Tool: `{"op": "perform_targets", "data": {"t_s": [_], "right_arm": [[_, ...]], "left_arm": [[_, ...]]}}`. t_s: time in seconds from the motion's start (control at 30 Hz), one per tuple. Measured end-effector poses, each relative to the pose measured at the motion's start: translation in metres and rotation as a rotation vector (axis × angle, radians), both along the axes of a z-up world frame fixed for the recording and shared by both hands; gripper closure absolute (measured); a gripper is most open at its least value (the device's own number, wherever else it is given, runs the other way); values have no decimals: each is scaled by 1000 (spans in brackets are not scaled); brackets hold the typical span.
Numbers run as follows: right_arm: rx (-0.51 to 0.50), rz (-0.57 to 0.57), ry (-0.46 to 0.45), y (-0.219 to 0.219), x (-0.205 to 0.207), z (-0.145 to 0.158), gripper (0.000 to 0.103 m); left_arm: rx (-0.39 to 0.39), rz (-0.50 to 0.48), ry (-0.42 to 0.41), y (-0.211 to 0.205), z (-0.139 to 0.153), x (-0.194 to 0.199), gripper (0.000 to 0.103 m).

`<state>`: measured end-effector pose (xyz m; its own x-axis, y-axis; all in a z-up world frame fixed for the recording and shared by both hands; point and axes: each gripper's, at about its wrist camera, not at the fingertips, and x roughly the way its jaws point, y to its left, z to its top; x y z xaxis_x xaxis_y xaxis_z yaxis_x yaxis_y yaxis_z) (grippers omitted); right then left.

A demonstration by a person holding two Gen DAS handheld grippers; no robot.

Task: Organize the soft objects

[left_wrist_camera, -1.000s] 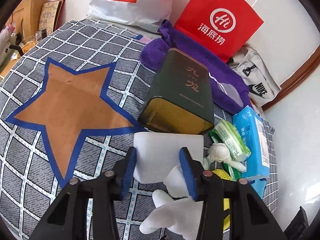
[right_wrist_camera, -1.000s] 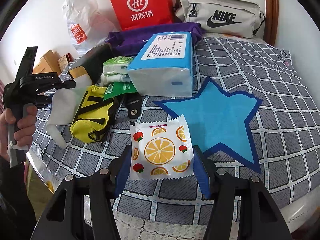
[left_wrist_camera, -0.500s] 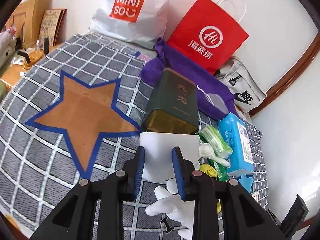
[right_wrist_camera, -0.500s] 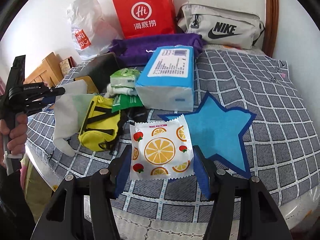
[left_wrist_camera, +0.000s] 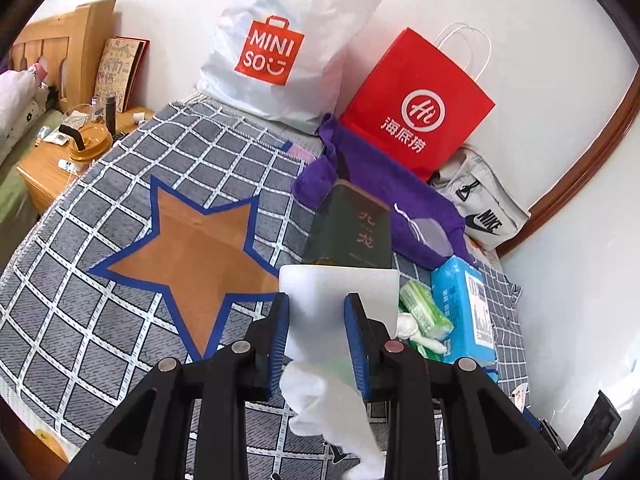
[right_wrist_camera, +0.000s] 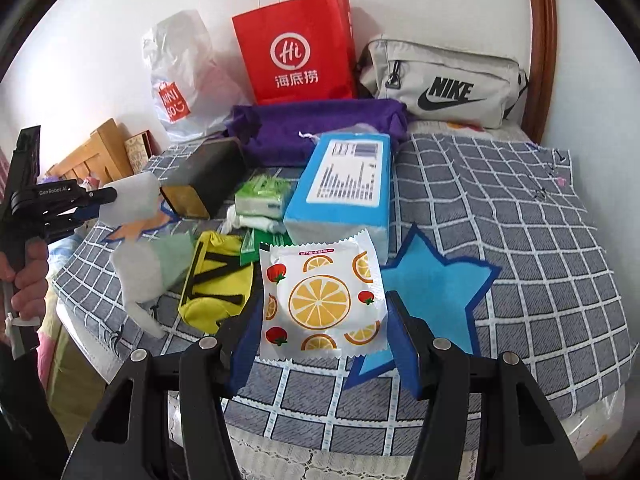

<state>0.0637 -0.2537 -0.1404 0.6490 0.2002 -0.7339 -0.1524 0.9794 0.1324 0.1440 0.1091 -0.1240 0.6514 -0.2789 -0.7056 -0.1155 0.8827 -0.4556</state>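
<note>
A white soft toy [left_wrist_camera: 320, 392] is held clear of the desk [left_wrist_camera: 132, 320] by the left gripper [left_wrist_camera: 318, 332], whose fingers are closed tight on a white card-like panel at its upper end; the limp body hangs below. It is carried near the brown star [left_wrist_camera: 192, 260], on which nothing has been laid. The fruit-print packet [right_wrist_camera: 322, 300] is held between the fingers of the right gripper [right_wrist_camera: 322, 346], which are spread to about the packet's width; whether it is firmly pinched cannot be told, though it appears lifted off the cloth beside the blue star [right_wrist_camera: 432, 292], also bare.

The sorting is judged to be at an early stage: two items are in hand and none has been placed. The yellow pouch [right_wrist_camera: 214, 288], the green tissue packs [right_wrist_camera: 262, 196], the blue tissue pack [right_wrist_camera: 344, 184] and the purple cloth bag [right_wrist_camera: 312, 128] are left heaped in the middle beside the dark tin [left_wrist_camera: 352, 232].
</note>
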Motion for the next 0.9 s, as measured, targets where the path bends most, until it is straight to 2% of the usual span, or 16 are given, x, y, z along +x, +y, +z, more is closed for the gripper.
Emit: {"op": "perform_targets", "data": {"t_s": [0.4,0.9], "right_arm": [[-1,9,-45,4,22,26,45],[4,20,-90,5,89,51,45]], "left_arm": [[5,-21,-36,-5,31,19,76],[12,-63,-24,-23,37,73,76]]}}
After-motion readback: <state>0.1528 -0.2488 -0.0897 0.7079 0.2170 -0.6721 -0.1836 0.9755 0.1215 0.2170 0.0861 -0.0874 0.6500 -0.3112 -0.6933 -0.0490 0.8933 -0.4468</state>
